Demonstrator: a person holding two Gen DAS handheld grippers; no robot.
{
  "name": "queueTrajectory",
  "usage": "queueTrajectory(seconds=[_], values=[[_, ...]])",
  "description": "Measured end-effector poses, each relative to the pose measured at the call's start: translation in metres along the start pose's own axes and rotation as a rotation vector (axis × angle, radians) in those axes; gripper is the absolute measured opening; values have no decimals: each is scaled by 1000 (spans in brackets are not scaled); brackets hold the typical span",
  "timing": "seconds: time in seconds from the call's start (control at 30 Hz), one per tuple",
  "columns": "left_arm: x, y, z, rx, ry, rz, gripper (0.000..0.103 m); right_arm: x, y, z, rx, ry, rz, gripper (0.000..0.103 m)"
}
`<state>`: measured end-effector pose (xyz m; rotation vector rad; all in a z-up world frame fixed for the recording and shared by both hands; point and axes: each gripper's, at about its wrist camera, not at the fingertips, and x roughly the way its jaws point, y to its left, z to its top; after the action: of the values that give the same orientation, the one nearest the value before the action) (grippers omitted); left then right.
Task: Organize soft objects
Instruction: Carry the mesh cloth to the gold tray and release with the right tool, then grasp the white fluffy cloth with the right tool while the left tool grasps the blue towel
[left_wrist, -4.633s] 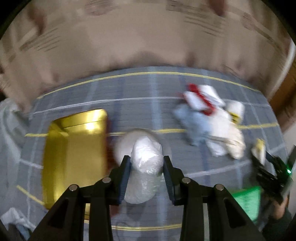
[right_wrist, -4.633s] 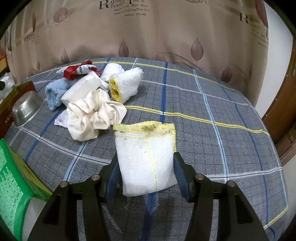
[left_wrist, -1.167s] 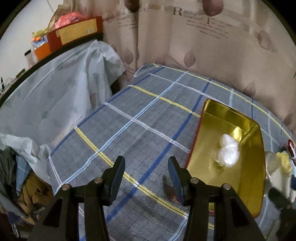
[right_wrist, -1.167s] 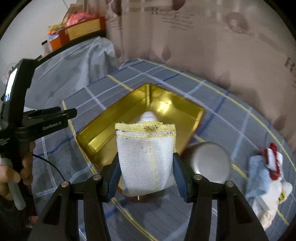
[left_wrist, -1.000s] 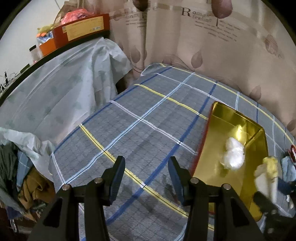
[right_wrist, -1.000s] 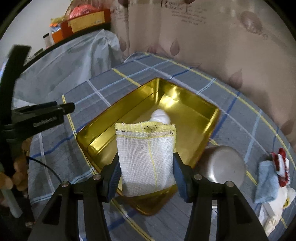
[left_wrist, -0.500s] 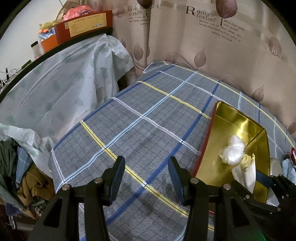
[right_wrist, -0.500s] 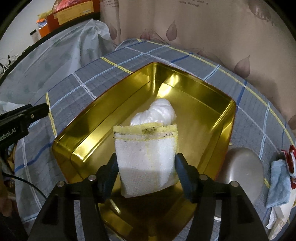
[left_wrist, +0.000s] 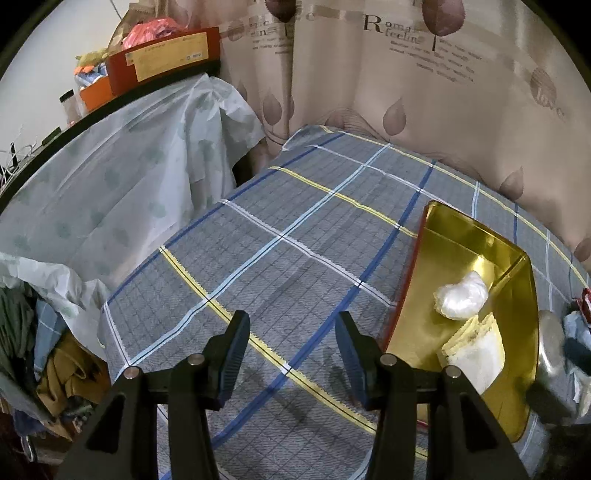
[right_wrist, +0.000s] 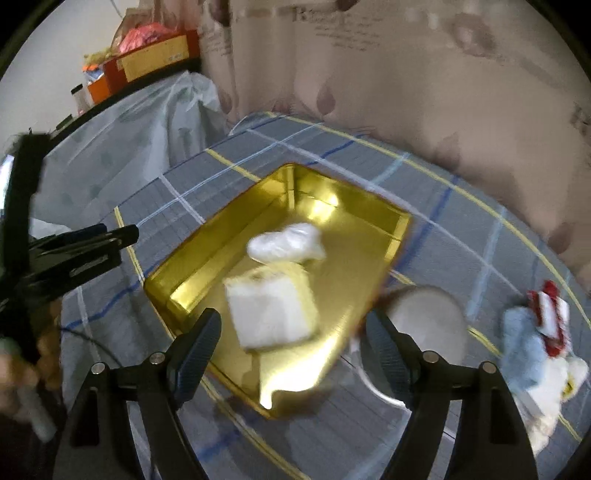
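1. The plaid tablecloth (left_wrist: 295, 229) covers the whole work surface, grey with blue, yellow and white lines.
2. The gold tray (right_wrist: 207, 266) sits on the cloth – in the left wrist view it lies at the right edge (left_wrist: 517, 369), beside the left claw.
3. An upturned metal bowl (right_wrist: 428, 317) rests just beside the tray's right wall.
4. A pile of soft things (right_wrist: 539, 339) – a blue cloth, a red-and-white piece, white fabric – lies right of the bowl.
5. The right gripper (right_wrist: 291, 343) hovers above the tray's near end, its jaws spread wide and holding nothing.
6. The left gripper (left_wrist: 291, 347) is over bare cloth left of the tray, jaws apart and empty.
7. The white folded cloth with a yellow edge (right_wrist: 271, 308) lies flat on the tray floor, free of both claws (left_wrist: 476, 354).
8. A crumpled white plastic bundle (right_wrist: 286, 242) lies just behind that cloth in the tray (left_wrist: 461, 299).
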<state>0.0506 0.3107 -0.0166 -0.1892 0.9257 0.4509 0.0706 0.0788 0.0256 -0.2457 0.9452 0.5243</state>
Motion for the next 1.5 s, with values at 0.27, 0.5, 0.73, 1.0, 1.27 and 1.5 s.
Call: queueTrajectory(seconds=[0.27,0.5,0.73,1.0,1.27,1.5], values=[[-1,-9,-3,35,-2,14,49,-67,-105,-40,127,4,-176,78],[-5,-22,-9,83,-11,19,49,-99,-222,-82,344,1,-344,79],[-18,-49,-11,171,-33,1,49,-87,-302,-116,541,20,-354,78],[-49,-96,-2,268,-58,-77,49,-50,-350,-120,688,38,-322,71],[-64,-175,-3,399,-22,-226,49,-14,-368,-124,710,79,-323,59],[-67,-253,-18,512,30,-357,49,-5,-360,-126,620,64,-323,34]])
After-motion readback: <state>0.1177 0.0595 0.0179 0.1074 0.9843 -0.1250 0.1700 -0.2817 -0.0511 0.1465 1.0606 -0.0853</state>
